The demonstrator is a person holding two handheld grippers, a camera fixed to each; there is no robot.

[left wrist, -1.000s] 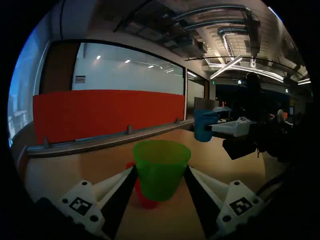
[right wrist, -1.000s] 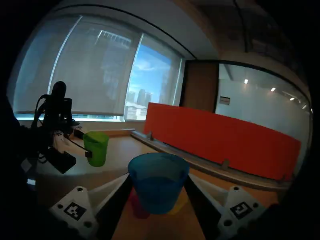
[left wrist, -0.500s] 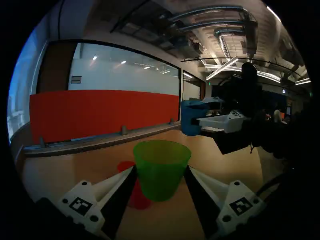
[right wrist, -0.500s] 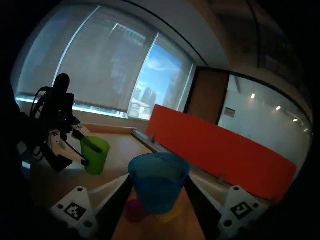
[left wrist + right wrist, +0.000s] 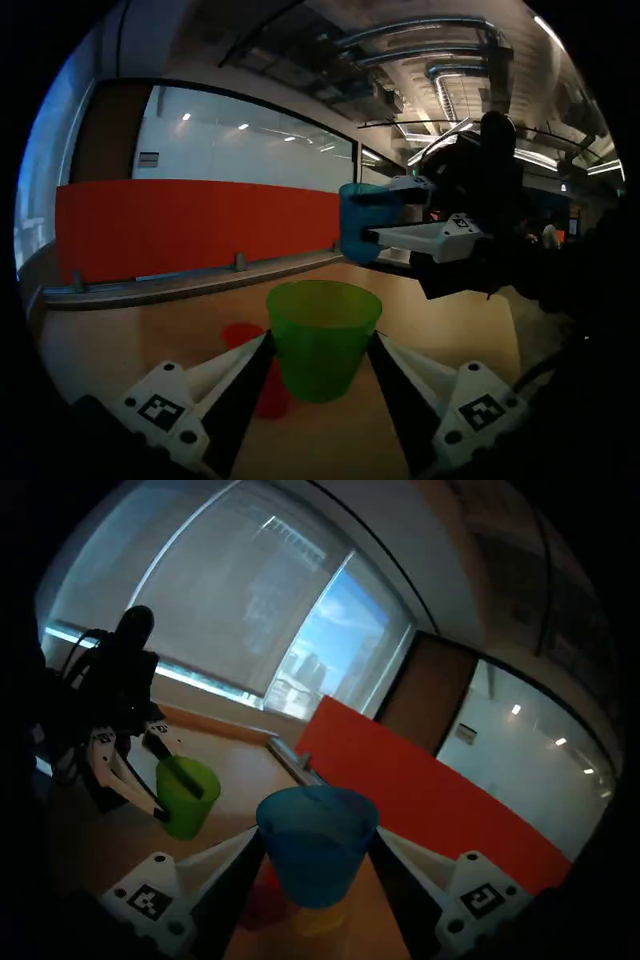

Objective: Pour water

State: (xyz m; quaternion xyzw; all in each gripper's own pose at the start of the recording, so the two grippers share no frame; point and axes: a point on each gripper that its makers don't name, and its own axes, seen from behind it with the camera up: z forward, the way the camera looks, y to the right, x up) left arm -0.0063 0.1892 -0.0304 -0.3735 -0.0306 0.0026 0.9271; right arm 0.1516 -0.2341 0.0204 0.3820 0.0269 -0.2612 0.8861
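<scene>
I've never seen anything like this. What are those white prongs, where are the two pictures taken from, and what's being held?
No robot here: a person holds a two-finger gripper in each hand, and a fisheye camera rides on each, looking along its white fingers. In the left gripper view, the left gripper grips a green cup; in the right gripper view, the right gripper grips a blue cup. On the wooden table sit a red cup and a yellow cup.

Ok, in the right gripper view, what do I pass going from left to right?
green cup → blue cup → orange partition. The red cup and yellow cup overlap the blue cup, so they are left out.
</scene>
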